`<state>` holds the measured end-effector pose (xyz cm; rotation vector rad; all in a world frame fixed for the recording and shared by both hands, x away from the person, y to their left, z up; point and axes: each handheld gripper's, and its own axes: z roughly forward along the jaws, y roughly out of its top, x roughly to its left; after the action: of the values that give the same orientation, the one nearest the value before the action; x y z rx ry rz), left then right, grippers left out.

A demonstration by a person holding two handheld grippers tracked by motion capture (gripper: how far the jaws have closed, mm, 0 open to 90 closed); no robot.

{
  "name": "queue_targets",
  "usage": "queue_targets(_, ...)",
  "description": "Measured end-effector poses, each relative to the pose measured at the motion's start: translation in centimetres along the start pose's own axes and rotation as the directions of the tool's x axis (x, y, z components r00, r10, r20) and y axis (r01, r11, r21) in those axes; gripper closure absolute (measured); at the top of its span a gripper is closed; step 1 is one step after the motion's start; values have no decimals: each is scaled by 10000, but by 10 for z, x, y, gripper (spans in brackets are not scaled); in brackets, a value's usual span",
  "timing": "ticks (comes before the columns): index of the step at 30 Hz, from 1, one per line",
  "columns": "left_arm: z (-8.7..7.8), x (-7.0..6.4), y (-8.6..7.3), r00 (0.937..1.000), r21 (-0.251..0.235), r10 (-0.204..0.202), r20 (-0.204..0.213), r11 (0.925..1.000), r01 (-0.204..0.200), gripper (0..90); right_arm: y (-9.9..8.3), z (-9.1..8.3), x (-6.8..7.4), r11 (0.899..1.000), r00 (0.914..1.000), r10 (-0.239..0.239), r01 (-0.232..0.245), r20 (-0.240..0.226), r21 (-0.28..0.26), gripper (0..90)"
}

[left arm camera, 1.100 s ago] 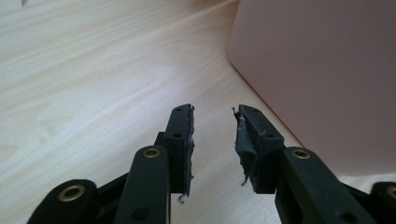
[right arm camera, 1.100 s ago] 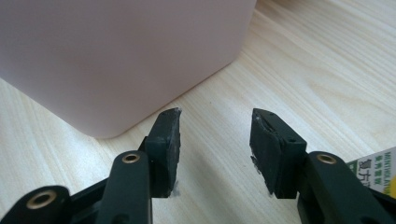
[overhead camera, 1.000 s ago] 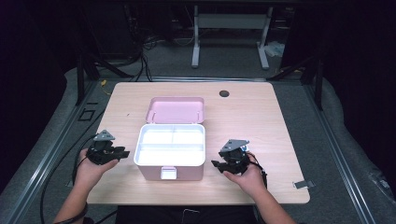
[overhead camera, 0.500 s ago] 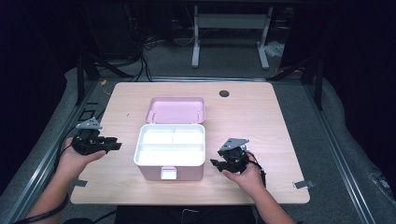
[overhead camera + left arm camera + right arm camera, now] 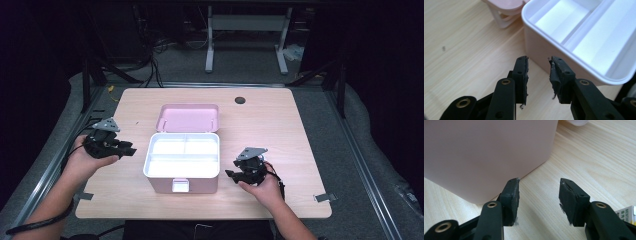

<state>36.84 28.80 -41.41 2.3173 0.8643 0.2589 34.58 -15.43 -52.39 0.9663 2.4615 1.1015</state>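
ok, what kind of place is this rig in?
Probably a lab or data-collection studio, not a home. A bare wooden table sits on grey floor matting, cables trail across the floor behind it, and a metal stand rises against a dark backdrop. The person holds the left gripper and right gripper.

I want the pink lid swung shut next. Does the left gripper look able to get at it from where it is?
Probably yes. The left gripper hangs open beside the box, holding nothing, and the lid lies back open on bare table with nothing between them.
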Motion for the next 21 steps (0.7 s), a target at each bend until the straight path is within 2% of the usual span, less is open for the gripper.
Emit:
queue_targets(1,0,0,2,10000,-12,8,20,10000,-8,664,0,0,0,10000,10000,0,0,0,0,503)
queue_targets(2,1,-2,5,9997,68,201,-120,9998,-200,656,0,0,0,10000,10000,53,-53,-19,-12,504)
queue_targets(3,1,-3,7,9997,159,244,75,9996,-246,659,0,0,-1,10000,10000,43,-43,-33,-25,503)
queue_targets(5,2,-4,10,9991,159,406,151,9990,-408,661,0,0,-1,10000,10000,57,-57,-40,-24,503)
queue_targets(9,4,-10,17,9935,273,1132,-135,9932,-1128,610,0,1,0,10000,10000,92,-92,-27,-5,500)
queue_targets(11,5,-14,21,9895,364,1444,-77,9889,-1441,609,0,1,-1,10000,9999,99,-99,-18,5,497)
queue_targets(13,6,-17,25,9862,388,1638,-234,9859,-1629,578,0,1,-1,9999,9999,120,-120,-14,17,495)
queue_targets(15,7,-20,31,9838,362,1788,-127,9833,-1782,570,-1,1,-1,9999,9999,126,-126,0,17,492)
queue_targets(17,8,-20,35,9836,534,1805,-48,9822,-1800,579,-1,1,-2,9999,9999,161,-161,6,22,489)
queue_targets(21,10,-21,44,9765,924,2155,63,9722,-2151,650,-1,1,-2,9998,9998,187,-187,22,2,487)
